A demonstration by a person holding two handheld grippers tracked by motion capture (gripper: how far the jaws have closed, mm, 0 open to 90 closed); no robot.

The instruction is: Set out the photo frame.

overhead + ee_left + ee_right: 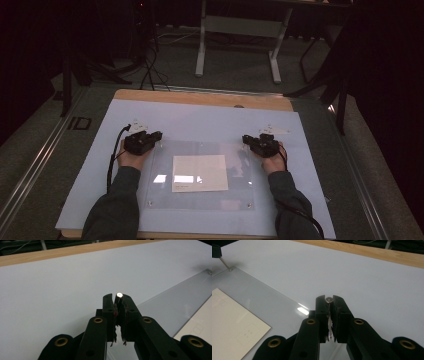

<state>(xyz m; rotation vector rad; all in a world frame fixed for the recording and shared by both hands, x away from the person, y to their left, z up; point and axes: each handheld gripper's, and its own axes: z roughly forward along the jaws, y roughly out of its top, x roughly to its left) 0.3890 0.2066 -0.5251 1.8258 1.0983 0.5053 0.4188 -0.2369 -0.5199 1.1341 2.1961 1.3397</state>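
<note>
My left gripper sits at the clear sheet's far left corner, jaws pinching a small pin upright between their tips. The sheet lies flat on the white bench, nearer its front edge, with a paper under its middle. My right gripper sits at the sheet's far right corner, jaws pressed on another pin. Both hands rest on the bench.

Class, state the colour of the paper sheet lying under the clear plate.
Cream, off-white paper sheet; the high view shows it best.
</note>
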